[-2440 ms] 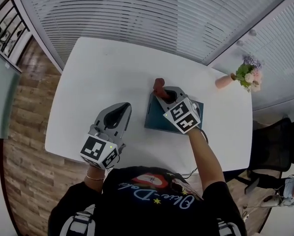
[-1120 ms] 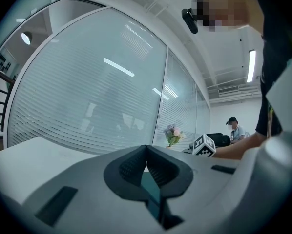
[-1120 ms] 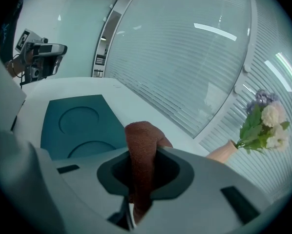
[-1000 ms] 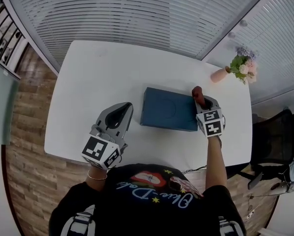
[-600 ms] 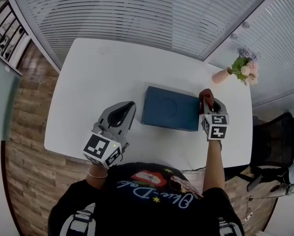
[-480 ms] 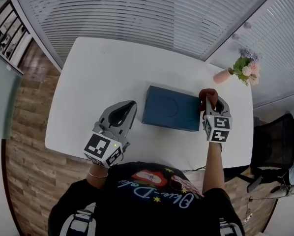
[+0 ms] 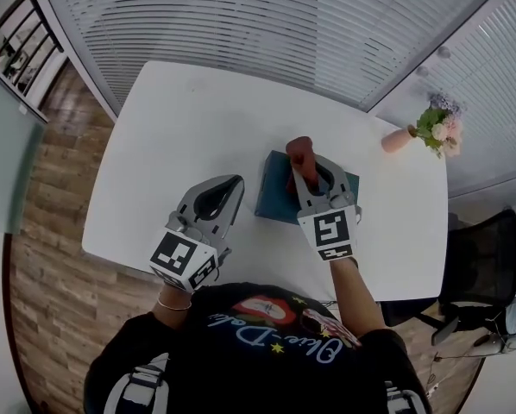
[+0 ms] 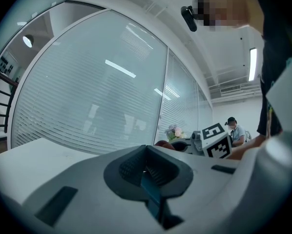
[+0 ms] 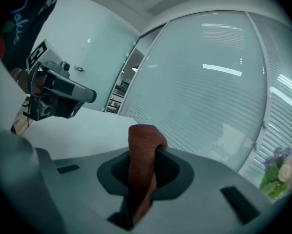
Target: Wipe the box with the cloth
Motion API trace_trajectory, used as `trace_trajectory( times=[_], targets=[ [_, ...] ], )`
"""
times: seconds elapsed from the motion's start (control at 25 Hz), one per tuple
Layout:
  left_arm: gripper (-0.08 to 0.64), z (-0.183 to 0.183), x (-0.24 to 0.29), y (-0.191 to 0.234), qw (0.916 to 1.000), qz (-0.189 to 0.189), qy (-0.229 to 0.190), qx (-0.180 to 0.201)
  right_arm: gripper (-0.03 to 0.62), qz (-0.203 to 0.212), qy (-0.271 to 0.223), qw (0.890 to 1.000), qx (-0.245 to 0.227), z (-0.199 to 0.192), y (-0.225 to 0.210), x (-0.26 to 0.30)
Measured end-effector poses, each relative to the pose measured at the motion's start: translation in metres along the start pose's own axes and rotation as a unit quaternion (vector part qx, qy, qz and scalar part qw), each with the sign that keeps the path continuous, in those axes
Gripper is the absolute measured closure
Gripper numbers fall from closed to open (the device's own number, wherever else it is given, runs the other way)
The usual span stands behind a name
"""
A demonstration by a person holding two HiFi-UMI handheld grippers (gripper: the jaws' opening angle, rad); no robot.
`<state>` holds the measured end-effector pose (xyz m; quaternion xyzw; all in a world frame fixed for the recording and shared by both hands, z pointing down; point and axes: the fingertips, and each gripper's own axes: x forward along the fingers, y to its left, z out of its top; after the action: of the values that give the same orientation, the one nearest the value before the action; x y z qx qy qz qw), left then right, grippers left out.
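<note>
Cloth (image 7: 299,151) in right gripper (image 7: 303,171); over box (image 7: 274,197)

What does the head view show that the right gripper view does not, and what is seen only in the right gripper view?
Only the head view shows the dark blue box below the right tongs, the wooden floor and the person's black shirt. Only the right gripper view shows, from close, the jaws shut on the red-brown cloth, which runs down the slot between them. Both show the cloth, the left tongs, the white table, the flowers and the blinds.
</note>
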<state>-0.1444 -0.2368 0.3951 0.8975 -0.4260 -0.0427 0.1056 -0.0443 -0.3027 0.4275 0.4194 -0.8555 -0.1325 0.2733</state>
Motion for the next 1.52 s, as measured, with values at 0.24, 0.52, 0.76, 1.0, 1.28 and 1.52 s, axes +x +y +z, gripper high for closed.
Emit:
trace_trajectory(
  times=[0.24, 0.52, 0.76, 1.0, 1.28, 1.52],
  targets=[
    [0.555, 0.001, -0.001, 0.005, 1.0, 0.003, 0.002, 0.003, 0.538, 0.104, 0.032, 0.992, -0.061, -0.007, 0.069, 0.034],
    [0.555, 0.0, 0.0, 0.001, 1.0, -0.004, 0.007, 0.004, 0.538, 0.153, 0.095, 0.98, -0.087, -0.032, 0.088, 0.039],
    [0.555, -0.002, 0.005, -0.007, 0.9999, -0.011, 0.011, 0.007, 0.538, 0.148, 0.121, 0.98, -0.059, -0.049, 0.068, 0.031],
    [0.555, -0.003, 0.005, -0.01, 0.9998, -0.012, 0.015, 0.008, 0.54, 0.13, 0.152, 0.979, -0.039, -0.071, 0.047, 0.018],
    [0.555, -0.004, 0.006, -0.016, 0.9995, -0.022, 0.02, 0.008, 0.54, 0.101, 0.178, 0.979, -0.017, -0.095, 0.025, -0.001],
    [0.555, -0.003, 0.007, -0.018, 0.9995, -0.024, 0.019, 0.009, 0.541, 0.092, 0.169, 0.981, 0.024, -0.101, 0.013, -0.008]
  ],
)
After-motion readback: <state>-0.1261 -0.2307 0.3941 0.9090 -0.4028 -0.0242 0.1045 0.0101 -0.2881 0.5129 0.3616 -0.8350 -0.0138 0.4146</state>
